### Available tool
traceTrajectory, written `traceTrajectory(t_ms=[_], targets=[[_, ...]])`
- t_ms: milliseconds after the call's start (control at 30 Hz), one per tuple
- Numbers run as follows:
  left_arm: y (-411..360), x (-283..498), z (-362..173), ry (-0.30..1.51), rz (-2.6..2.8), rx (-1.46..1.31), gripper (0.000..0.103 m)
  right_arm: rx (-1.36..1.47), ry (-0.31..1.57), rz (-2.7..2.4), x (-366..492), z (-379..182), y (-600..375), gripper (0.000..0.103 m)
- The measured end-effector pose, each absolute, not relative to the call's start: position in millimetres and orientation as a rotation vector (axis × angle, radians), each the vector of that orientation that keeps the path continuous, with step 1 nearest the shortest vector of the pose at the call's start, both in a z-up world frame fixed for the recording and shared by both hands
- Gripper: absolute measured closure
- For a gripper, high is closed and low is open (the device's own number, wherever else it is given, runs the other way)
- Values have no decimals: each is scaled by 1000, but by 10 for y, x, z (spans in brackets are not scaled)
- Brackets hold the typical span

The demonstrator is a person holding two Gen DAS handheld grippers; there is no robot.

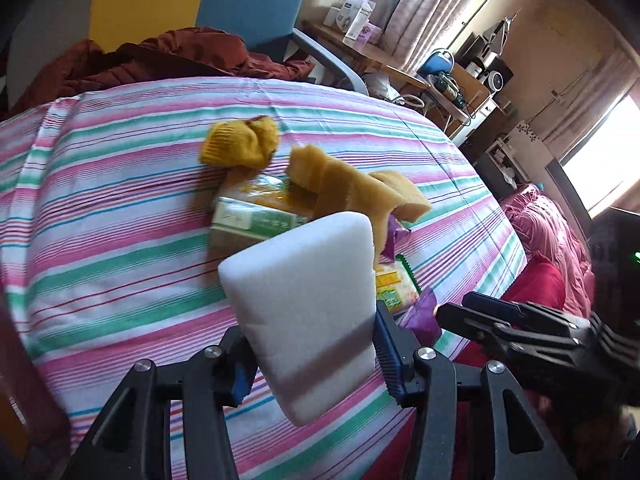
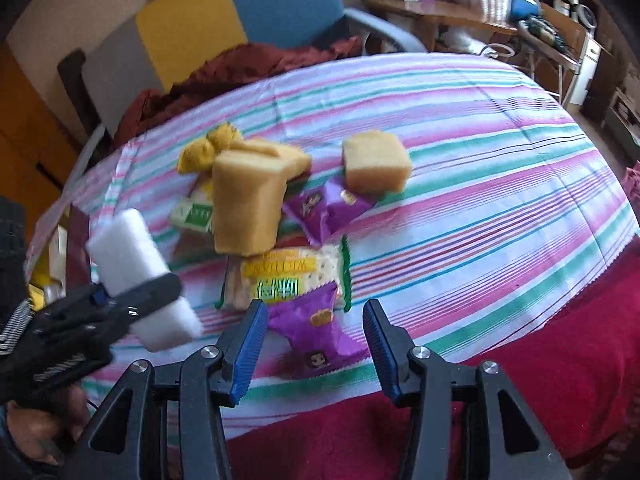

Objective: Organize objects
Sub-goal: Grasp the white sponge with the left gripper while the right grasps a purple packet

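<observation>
The left claw point(image 1: 316, 344) pinches the white sponge point(image 1: 304, 308); right claw point(image 2: 316, 344) hangs spread over the purple packet point(image 2: 316, 320). Carry the sponge clear of that packet before releasing.

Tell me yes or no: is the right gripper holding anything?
No, in the right wrist view the right gripper stands open with bare blue pads, above a purple snack packet lying on the striped cloth.

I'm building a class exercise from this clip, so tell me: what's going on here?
A person with a gripper in each hand is sorting items on a striped cloth. The left gripper is shut on a white sponge, held above the cloth. The right gripper is open and empty, just above a purple snack packet. Tan sponges, a yellow sock and cracker packs lie in a pile.
</observation>
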State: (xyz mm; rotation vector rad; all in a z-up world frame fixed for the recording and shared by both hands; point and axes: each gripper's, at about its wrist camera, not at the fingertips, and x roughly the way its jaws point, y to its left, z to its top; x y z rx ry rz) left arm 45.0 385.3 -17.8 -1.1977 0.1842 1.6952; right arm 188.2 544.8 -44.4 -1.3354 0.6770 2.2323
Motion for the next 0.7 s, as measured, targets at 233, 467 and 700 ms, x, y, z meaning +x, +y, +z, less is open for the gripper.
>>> traceTrajectory(t_ms=[233, 467, 700], targets=[[3451, 428, -44, 160, 1728, -1154, 51, -1558, 583, 2191, 1724, -567, 5395, 53], [3162, 474, 89, 150, 1766, -1084, 50, -1751, 387, 2122, 1525, -669, 5280, 54], [2905, 496, 155, 154, 1838, -1032, 50, -1854, 284, 2095, 1415, -781, 5212, 71]])
